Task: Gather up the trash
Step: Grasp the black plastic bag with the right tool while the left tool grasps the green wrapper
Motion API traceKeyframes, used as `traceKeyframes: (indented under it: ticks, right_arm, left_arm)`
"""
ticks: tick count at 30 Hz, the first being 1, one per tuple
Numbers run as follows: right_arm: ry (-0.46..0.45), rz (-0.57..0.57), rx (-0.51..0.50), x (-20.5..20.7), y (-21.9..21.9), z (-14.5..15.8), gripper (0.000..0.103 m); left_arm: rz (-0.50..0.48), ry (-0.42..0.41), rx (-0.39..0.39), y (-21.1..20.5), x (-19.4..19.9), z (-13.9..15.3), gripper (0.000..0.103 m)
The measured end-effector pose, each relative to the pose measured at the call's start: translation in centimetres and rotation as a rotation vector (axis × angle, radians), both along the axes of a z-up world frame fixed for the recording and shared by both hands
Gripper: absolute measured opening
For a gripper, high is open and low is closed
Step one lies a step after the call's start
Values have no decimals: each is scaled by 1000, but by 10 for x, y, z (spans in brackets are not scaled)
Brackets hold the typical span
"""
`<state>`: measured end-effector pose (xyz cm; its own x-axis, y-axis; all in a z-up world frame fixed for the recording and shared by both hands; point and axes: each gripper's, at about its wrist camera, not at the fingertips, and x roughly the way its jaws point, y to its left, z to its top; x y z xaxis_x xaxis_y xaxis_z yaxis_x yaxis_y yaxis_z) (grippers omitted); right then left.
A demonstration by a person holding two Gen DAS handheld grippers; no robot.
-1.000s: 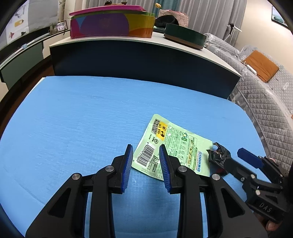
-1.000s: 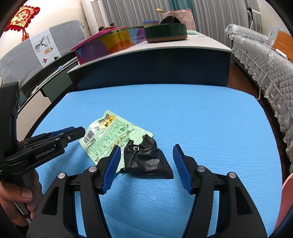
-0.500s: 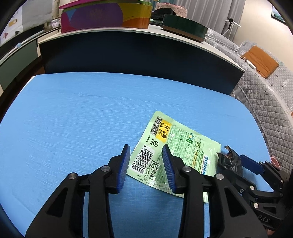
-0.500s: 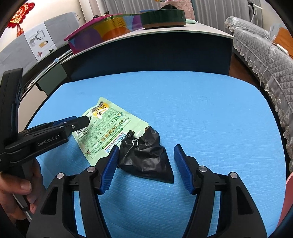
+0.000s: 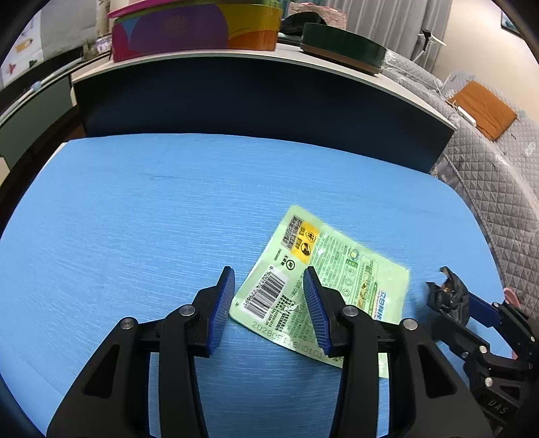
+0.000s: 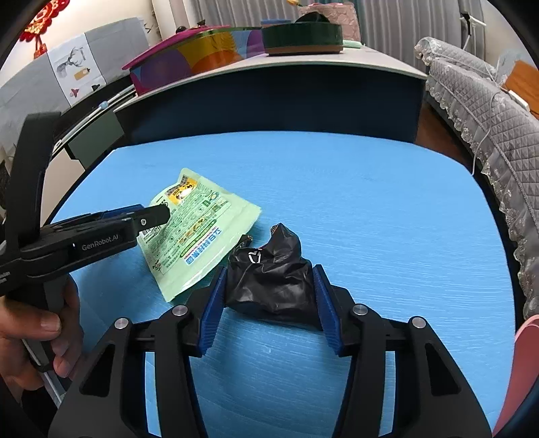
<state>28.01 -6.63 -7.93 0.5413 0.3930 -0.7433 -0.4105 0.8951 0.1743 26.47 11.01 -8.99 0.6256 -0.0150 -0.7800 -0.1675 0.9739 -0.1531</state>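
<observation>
A flat light-green snack wrapper (image 5: 323,269) lies on the blue table mat (image 5: 134,219); it also shows in the right wrist view (image 6: 198,232). My left gripper (image 5: 269,296) is open, its blue pads over the wrapper's barcode corner. A crumpled black plastic bag (image 6: 269,279) sits just right of the wrapper. My right gripper (image 6: 269,303) has closed in on the bag, both pads touching its sides. In the left wrist view the bag (image 5: 448,296) shows between the right gripper's fingers.
A dark blue counter (image 5: 252,97) stands behind the mat, with a colourful box (image 5: 198,30) and a green round tin (image 5: 340,43) on top. A grey quilted sofa (image 6: 488,111) is to the right. A pink object (image 6: 518,370) sits at the right edge.
My right gripper has narrowed from wide open until its pads touch the black bag. My left gripper has shifted slightly over the wrapper's barcode corner and stays open.
</observation>
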Motion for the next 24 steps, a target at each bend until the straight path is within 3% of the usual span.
traceKeyframes:
  ticks: [14,24]
  right_arm:
    - [-41,-16,3,-17,-22,18,51]
    - [-68,-37,9,-33,-41,31,51]
  left_arm:
    - [-68,34,-11,-14,5,-2,42]
    - [-123,45,-9,-24,-18,4,21]
